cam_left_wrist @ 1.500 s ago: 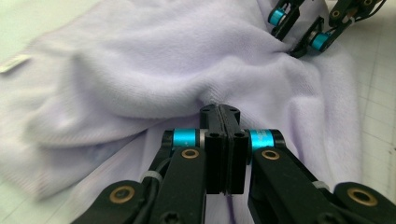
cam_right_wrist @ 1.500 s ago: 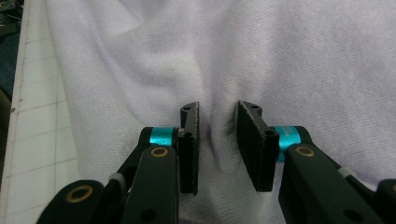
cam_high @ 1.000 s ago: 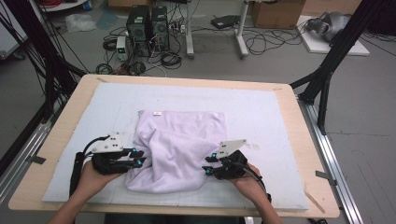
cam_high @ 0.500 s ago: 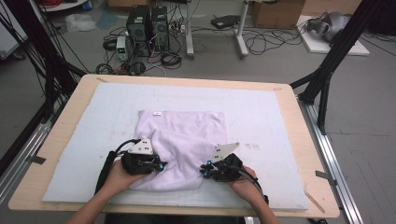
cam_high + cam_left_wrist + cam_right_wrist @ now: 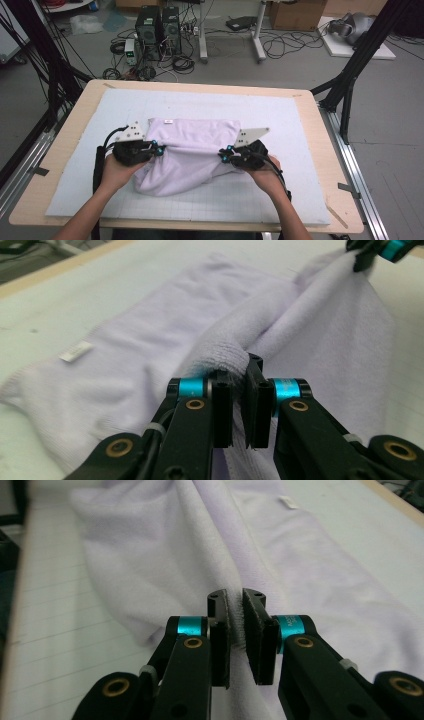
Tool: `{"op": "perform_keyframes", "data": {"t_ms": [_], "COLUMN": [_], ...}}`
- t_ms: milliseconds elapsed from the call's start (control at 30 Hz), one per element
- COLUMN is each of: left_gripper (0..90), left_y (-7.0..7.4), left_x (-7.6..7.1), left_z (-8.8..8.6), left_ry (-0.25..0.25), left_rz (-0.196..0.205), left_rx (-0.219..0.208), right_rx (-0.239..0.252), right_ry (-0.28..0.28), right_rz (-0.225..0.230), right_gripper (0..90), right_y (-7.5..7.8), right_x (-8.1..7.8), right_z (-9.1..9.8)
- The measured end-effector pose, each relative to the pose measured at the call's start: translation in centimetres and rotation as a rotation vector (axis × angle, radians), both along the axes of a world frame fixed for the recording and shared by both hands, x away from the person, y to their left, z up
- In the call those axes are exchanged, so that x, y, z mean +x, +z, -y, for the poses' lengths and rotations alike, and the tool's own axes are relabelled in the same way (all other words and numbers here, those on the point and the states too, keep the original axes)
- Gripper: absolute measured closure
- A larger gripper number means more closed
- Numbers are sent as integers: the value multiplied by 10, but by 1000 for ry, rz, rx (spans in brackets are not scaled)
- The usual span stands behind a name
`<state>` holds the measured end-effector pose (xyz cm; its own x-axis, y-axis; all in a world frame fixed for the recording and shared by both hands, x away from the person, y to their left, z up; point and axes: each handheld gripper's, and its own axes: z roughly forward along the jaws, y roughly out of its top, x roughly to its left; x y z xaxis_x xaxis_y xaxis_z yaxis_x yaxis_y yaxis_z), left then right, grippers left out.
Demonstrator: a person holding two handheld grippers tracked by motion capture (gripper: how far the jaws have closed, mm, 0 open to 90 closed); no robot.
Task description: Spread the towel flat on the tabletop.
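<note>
While high view hides pinch, left gripper view shows jaws clamping towel.

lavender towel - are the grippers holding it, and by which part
Yes. The left gripper and right gripper each pinch a fold of the lavender towel, one at each side edge.

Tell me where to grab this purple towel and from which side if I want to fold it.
Grip the towel at its two near corners, coming in from the near side. The left gripper and right gripper have just closed on bunched cloth there, one at each end. The far edge with the white tag lies flat on the mat, so the lifted near edge can likely be carried over it.
</note>
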<state>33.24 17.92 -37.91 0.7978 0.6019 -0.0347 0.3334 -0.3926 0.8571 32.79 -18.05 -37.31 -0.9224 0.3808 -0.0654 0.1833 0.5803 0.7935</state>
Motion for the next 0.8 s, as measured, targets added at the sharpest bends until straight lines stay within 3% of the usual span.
{"op": "perform_keyframes", "data": {"t_ms": [133, 200, 333, 467, 567, 800], "left_gripper": [837, 836, 816, 720, 644, 553], "left_y": [-9, -17, -34, -27, -16, -1], "left_x": [32, 44, 56, 52, 43, 10], "left_z": [5, 7, 9, 1, -9, -19], "left_ry": [72, 91, 105, 101, 94, 33], "left_rz": [-29, -49, -97, -96, -73, -32], "left_rx": [19, 34, 66, 32, 13, 56], "right_rx": [-5, -6, -24, -33, 8, 69], "right_ry": [-68, -104, -140, -136, -149, -132], "right_rz": [-37, -85, -154, -165, -151, -78], "right_gripper": [820, 818, 803, 731, 655, 598], "right_y": [-4, -13, -35, -39, -29, -8], "right_x": [36, 55, 76, 76, 69, 38], "right_z": [-2, -1, -6, -7, 0, 16]}}
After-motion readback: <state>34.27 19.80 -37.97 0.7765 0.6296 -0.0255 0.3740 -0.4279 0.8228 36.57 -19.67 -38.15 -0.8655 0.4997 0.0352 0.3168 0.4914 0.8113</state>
